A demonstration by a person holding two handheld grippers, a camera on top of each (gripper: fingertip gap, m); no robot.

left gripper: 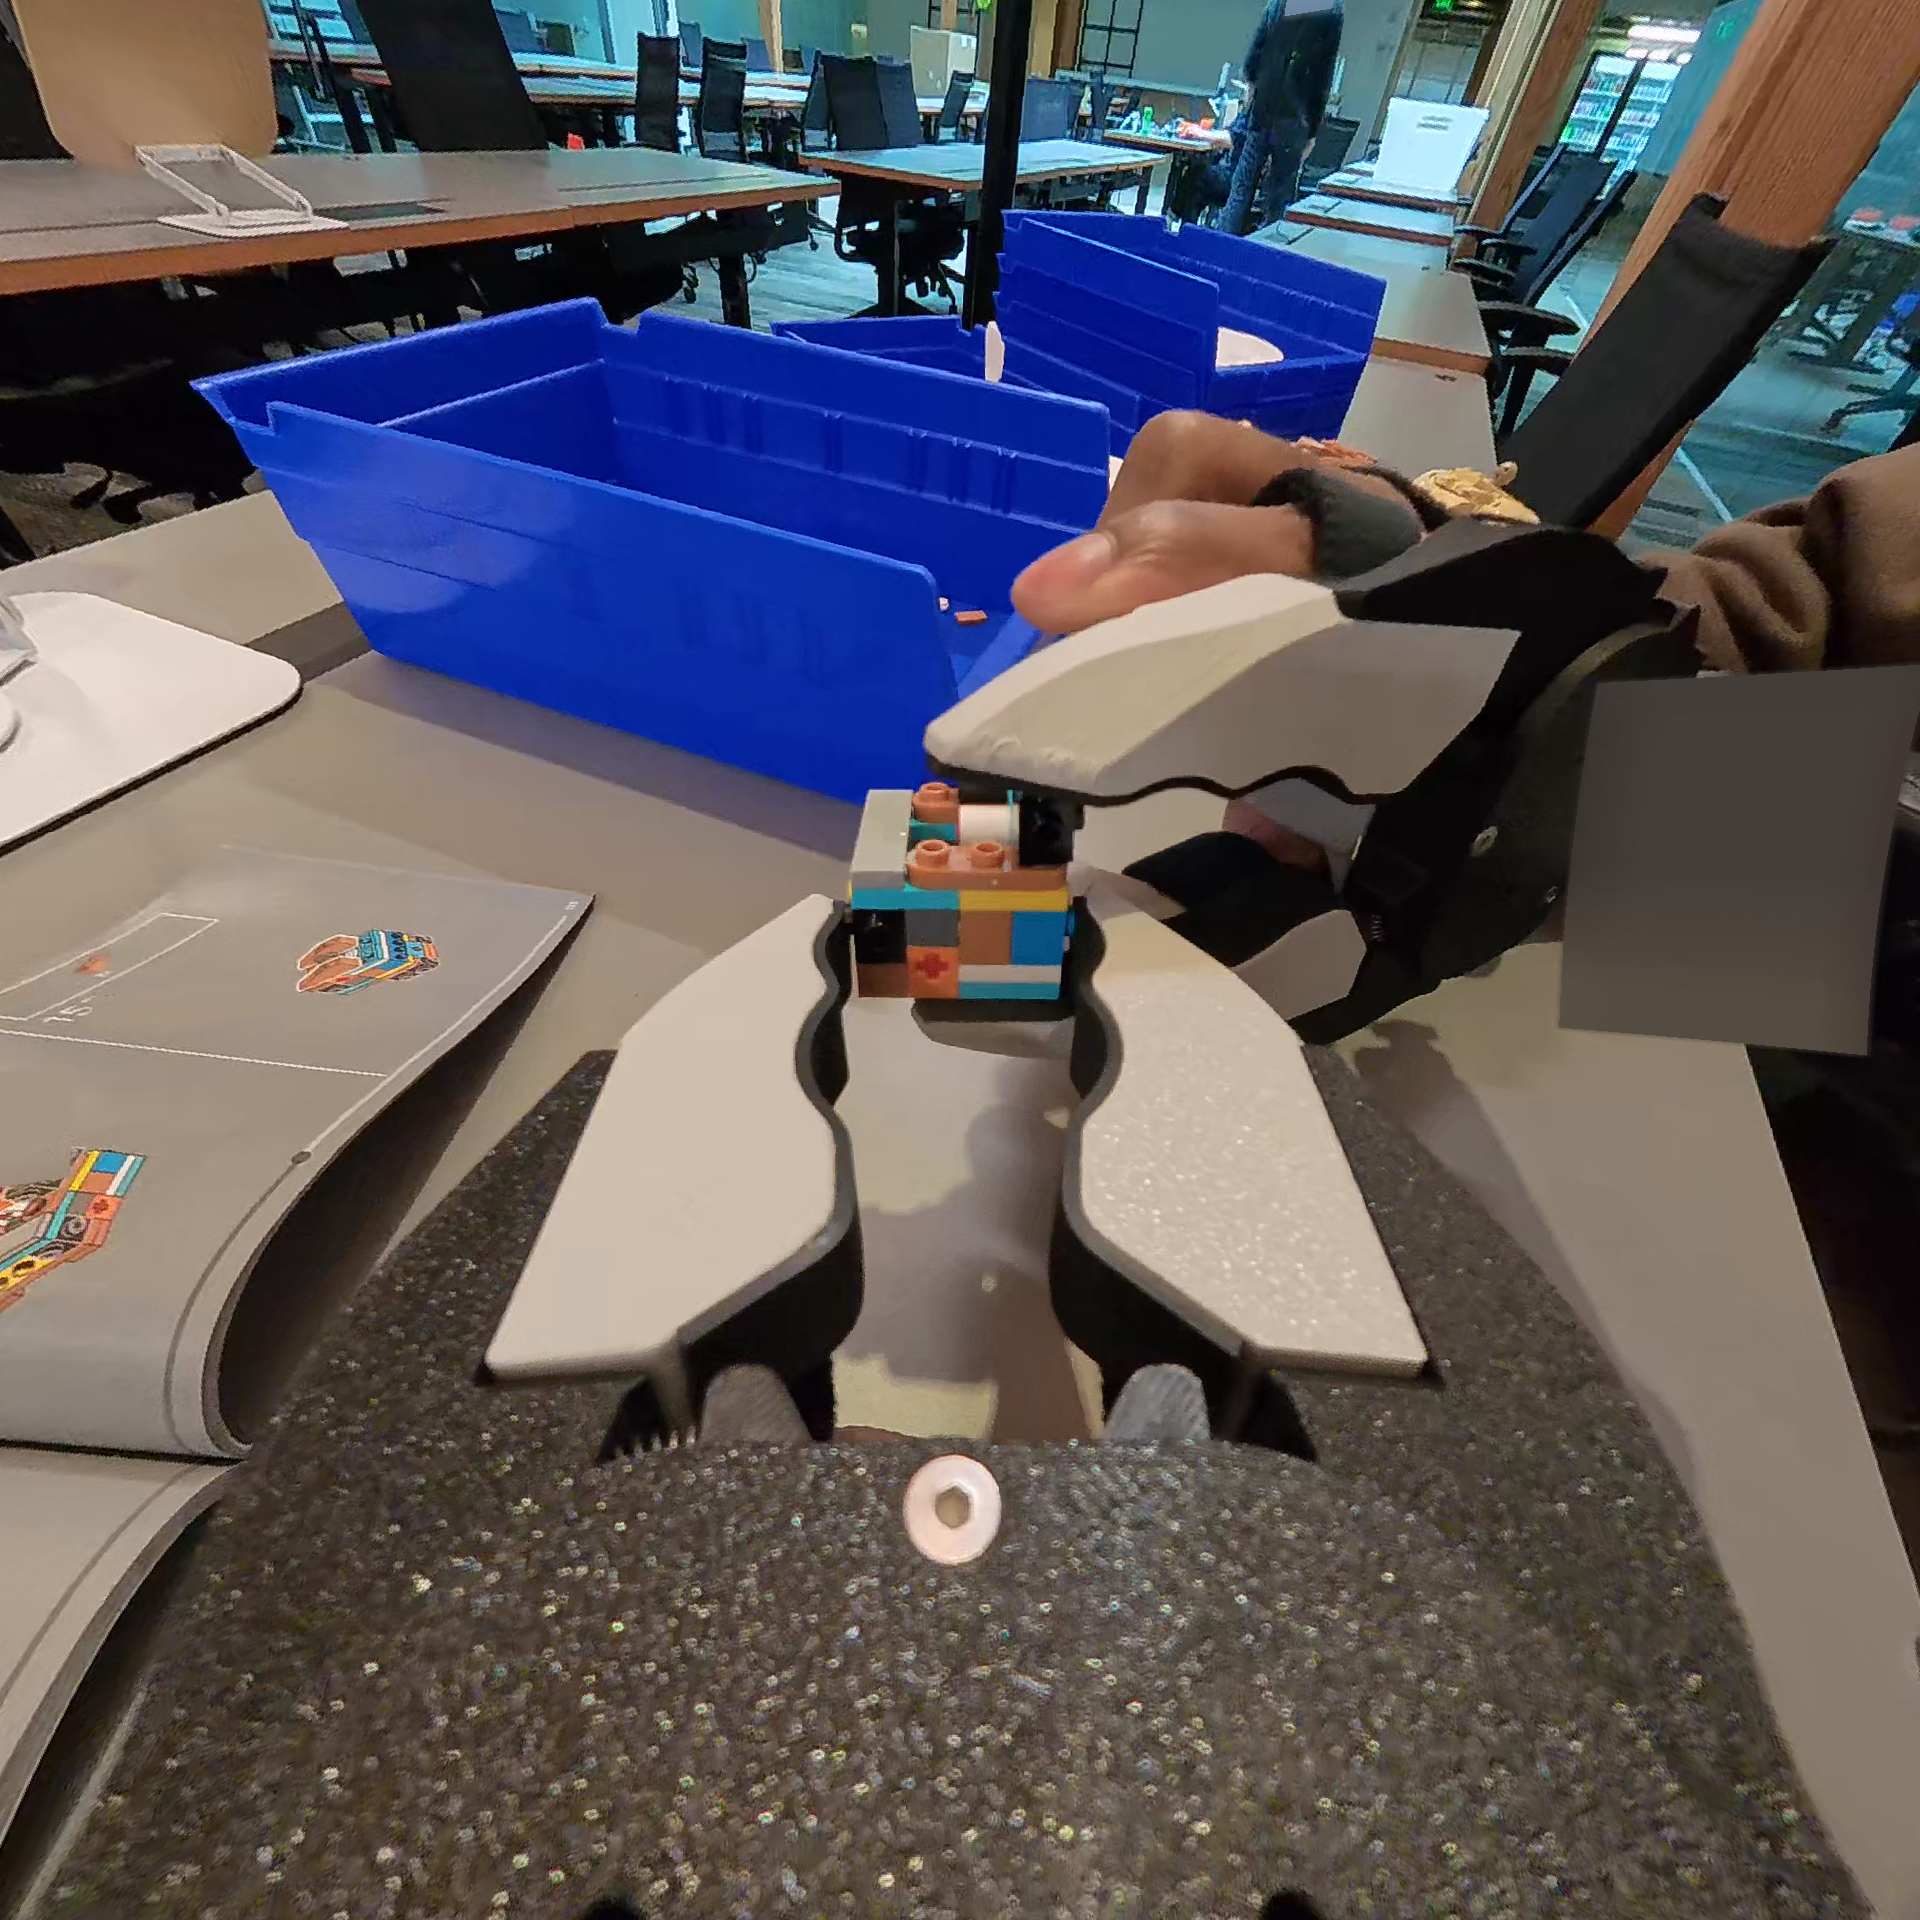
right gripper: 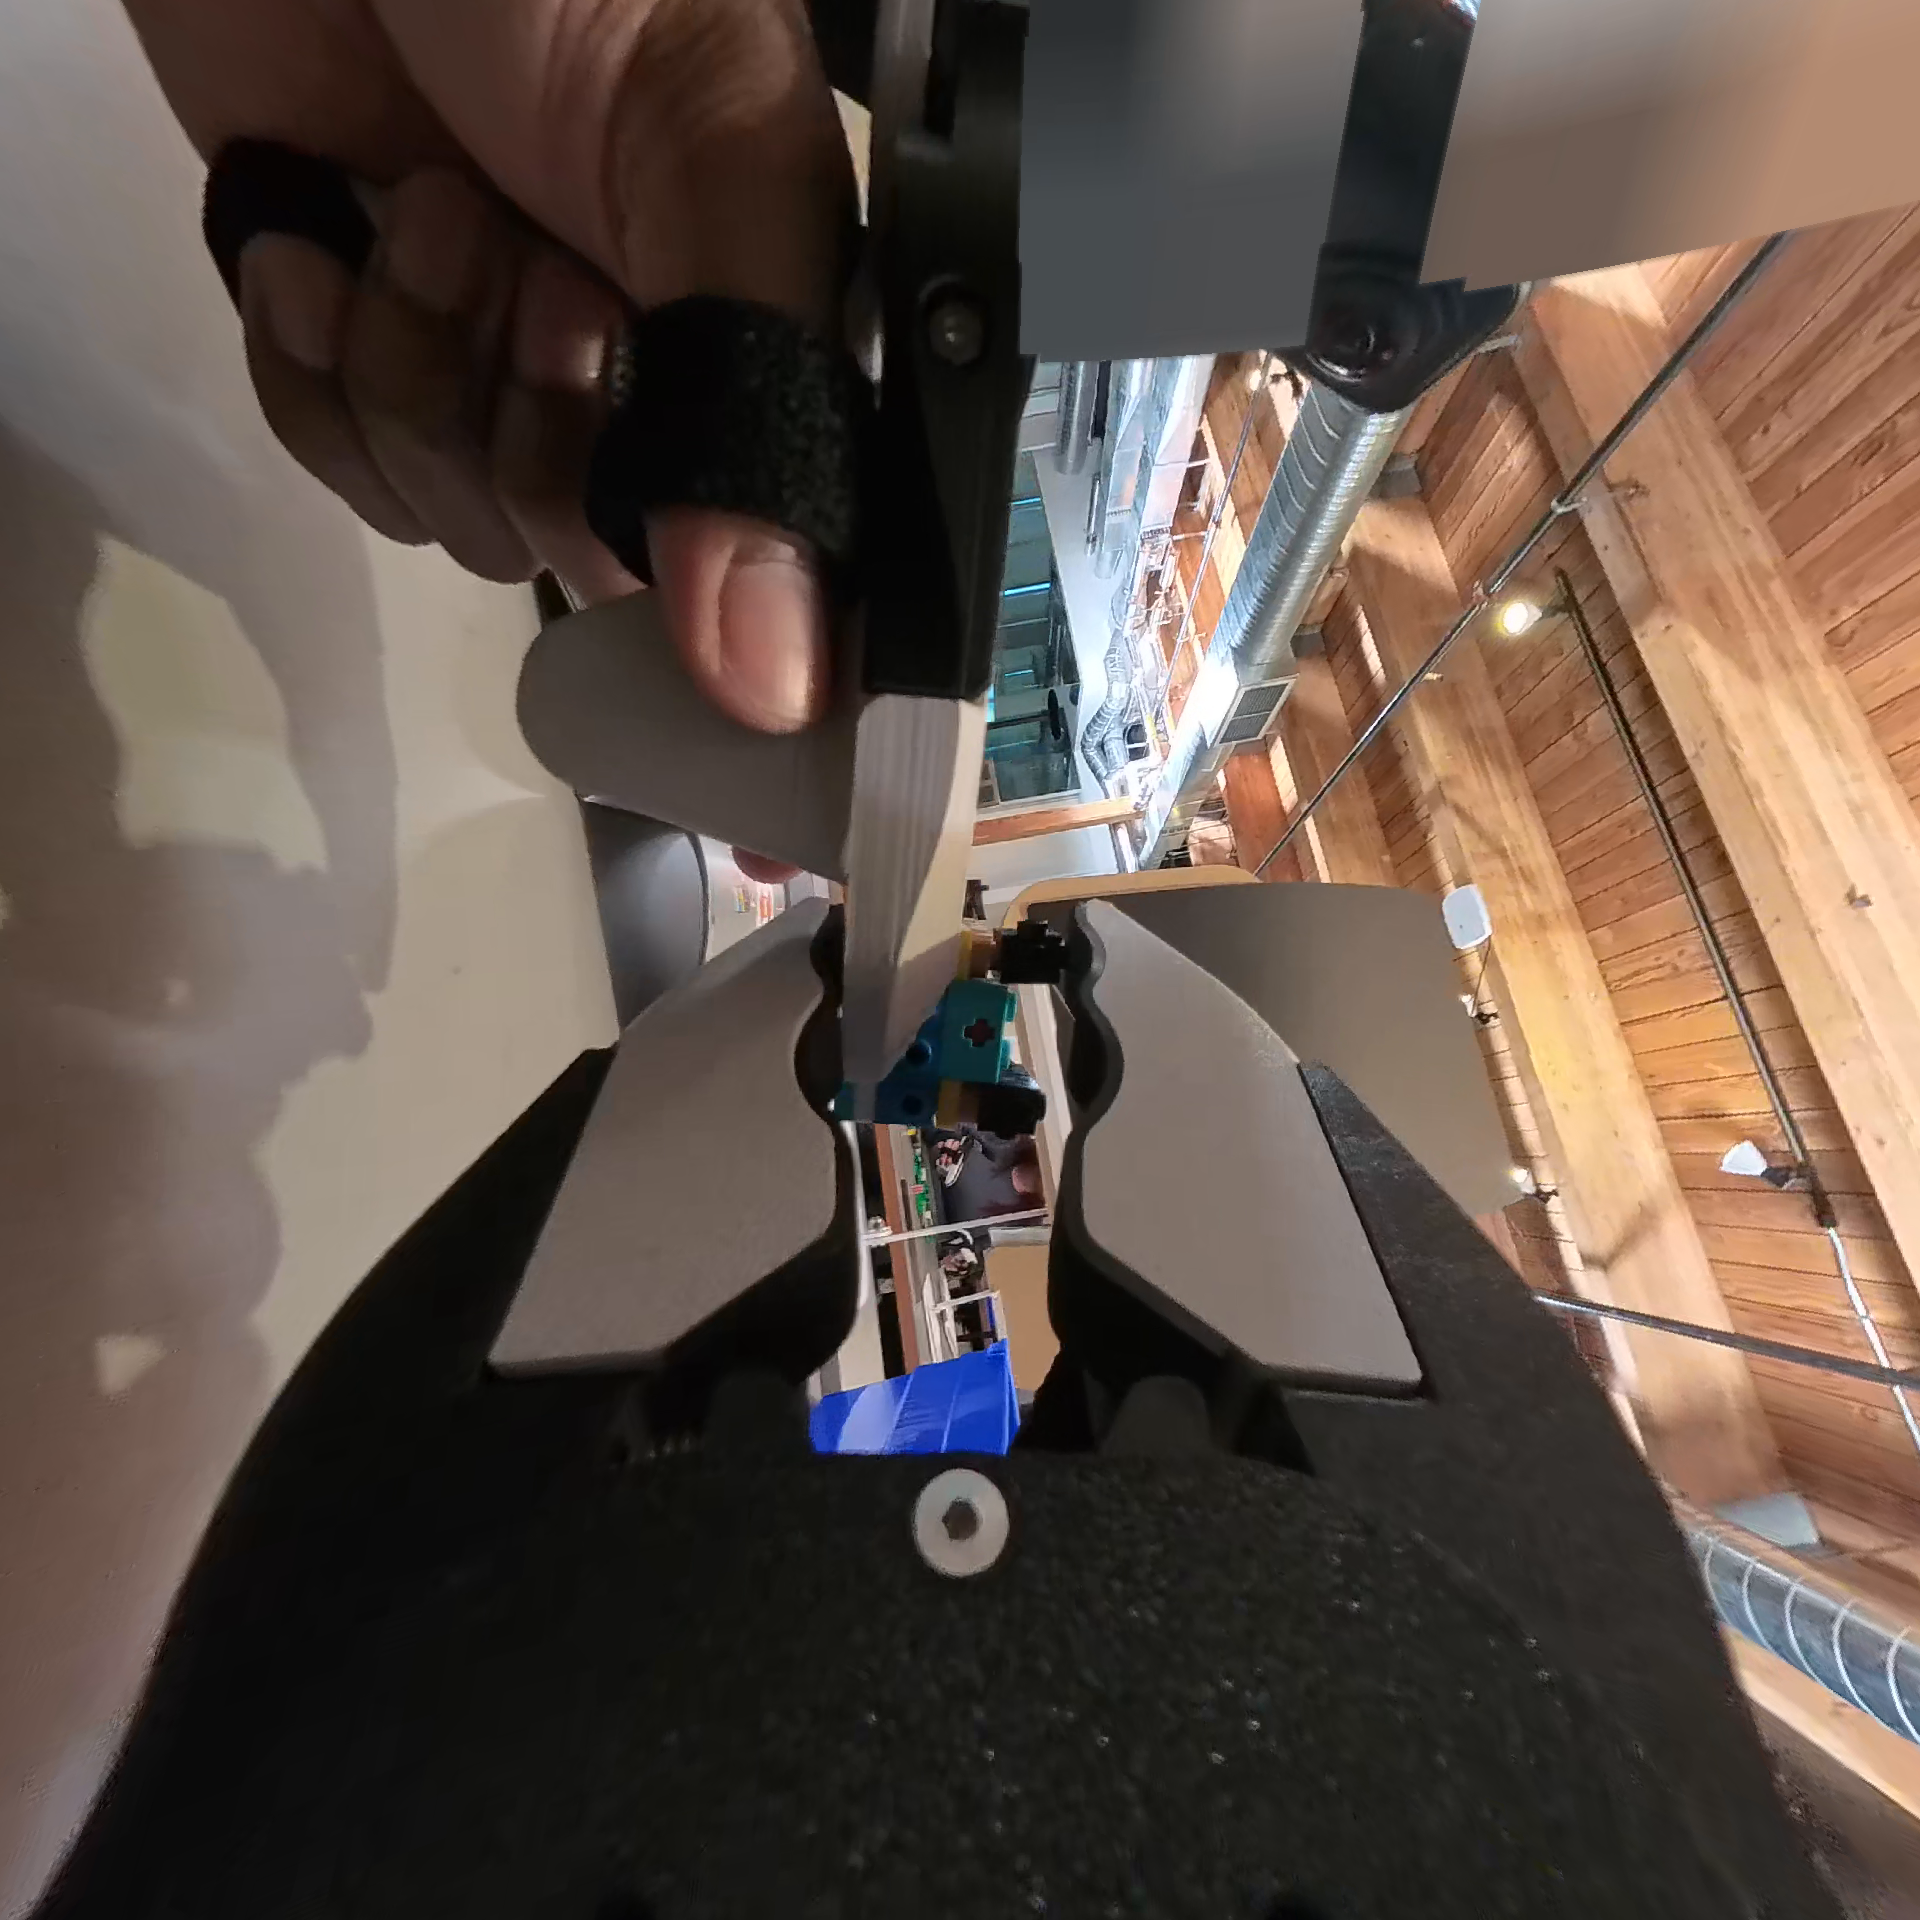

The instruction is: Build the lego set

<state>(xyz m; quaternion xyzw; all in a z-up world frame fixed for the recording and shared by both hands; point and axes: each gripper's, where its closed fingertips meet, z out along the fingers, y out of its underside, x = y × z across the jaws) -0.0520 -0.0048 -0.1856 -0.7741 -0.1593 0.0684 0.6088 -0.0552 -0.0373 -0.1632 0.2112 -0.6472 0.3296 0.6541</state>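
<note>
A small multi-coloured lego model (left gripper: 961, 935) of brown, blue, teal and yellow bricks is held just above the grey table (left gripper: 644, 810). My left gripper (left gripper: 961, 940) is shut on its lower sides. My right gripper (left gripper: 1039, 821) comes in from the right, turned on its side. Its upper finger presses on a black piece (left gripper: 1044, 831) on top of the model, and its lower finger lies by my left gripper's right finger. In the right wrist view the right gripper (right gripper: 951, 966) spans the black piece (right gripper: 1034, 951), the model's teal bricks (right gripper: 977, 1029) and a left finger (right gripper: 894, 883).
Two blue bins (left gripper: 623, 540) (left gripper: 1195, 301) stand behind the model; a small brown piece (left gripper: 971, 616) lies in the near one. An open instruction booklet (left gripper: 260, 1039) lies at the left, with a white base (left gripper: 125, 686) beyond it. The table edge (left gripper: 1787, 1195) runs along the right. Less than 4 cm separates the two grippers' tips.
</note>
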